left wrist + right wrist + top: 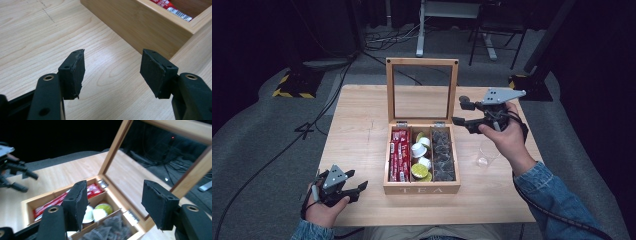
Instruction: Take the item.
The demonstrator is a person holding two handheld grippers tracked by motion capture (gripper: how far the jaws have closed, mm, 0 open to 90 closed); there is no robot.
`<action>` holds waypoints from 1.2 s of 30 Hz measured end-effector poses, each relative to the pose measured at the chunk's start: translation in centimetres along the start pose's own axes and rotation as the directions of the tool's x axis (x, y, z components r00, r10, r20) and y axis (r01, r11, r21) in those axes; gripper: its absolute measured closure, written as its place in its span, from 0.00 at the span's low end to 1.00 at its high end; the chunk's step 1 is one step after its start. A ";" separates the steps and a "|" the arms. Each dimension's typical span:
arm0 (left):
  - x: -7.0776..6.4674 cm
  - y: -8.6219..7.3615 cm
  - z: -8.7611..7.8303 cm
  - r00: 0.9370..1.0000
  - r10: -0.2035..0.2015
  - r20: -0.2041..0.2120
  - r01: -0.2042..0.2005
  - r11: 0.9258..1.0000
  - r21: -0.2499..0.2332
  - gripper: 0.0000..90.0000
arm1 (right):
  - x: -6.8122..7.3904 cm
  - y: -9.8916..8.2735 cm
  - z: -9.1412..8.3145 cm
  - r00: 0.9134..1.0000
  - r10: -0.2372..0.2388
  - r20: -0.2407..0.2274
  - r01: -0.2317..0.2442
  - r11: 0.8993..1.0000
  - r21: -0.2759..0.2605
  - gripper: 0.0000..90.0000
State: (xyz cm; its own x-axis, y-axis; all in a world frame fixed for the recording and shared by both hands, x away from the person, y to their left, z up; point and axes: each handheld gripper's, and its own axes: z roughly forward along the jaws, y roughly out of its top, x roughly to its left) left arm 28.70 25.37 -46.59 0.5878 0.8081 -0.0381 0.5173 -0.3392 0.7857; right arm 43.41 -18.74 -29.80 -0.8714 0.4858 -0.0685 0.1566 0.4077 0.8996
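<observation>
A wooden tea box [422,189] stands open mid-table, its glass-paned lid [422,62] upright at the back. Red packets [399,155] fill the left compartment, white and green capsules [421,157] the middle one, dark tea bags [443,155] the right one. My left gripper [357,181] rests low at the table's front left, open and empty, its jaws pointing at the box wall [150,27]. My right gripper [460,110] hovers by the lid's right side, open with nothing between its pads, looking over the capsules [103,208] and packets [92,190].
A clear plastic cup [484,155] stands on the table [357,125] right of the box, under my right forearm. Bare wood lies left of the box. Grey carpet, cables and stand legs surround the table.
</observation>
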 end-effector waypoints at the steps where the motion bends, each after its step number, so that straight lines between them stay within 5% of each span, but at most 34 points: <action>1: 0.1 0.0 0.0 1.000 0.001 -0.002 -0.001 1.000 0.003 0.41 | 0.3 -0.3 0.0 1.000 0.000 -0.007 0.000 1.000 0.004 0.42; 11: 0.9 -1.3 1.1 1.000 0.006 0.001 -0.006 0.997 0.072 0.39 | 2.4 -3.8 1.0 0.996 0.072 -0.043 -0.070 0.996 0.049 0.49; 17: 1.3 -2.0 1.9 1.000 -0.009 -0.002 0.009 0.994 0.105 0.39 | 3.0 -7.0 2.6 0.996 0.090 0.009 -0.091 0.992 0.089 0.52; 21: 1.4 -2.3 2.2 1.000 -0.014 -0.003 0.014 0.993 0.115 0.38 | 3.0 -8.5 3.6 0.991 0.137 -0.005 -0.136 0.987 0.086 0.53; 36: 1.6 -2.5 2.7 1.000 0.007 -0.005 -0.006 0.993 0.117 0.36 | 2.7 -9.9 6.9 0.995 0.104 0.006 -0.103 0.969 0.225 0.53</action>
State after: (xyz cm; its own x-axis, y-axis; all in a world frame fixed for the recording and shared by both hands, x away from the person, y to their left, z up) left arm 29.99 26.23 -50.27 0.5885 0.8079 -0.0297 0.5826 -0.3983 0.7084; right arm 42.69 -16.08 -41.84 -0.8474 0.5304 0.0227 0.3458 0.5189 0.7818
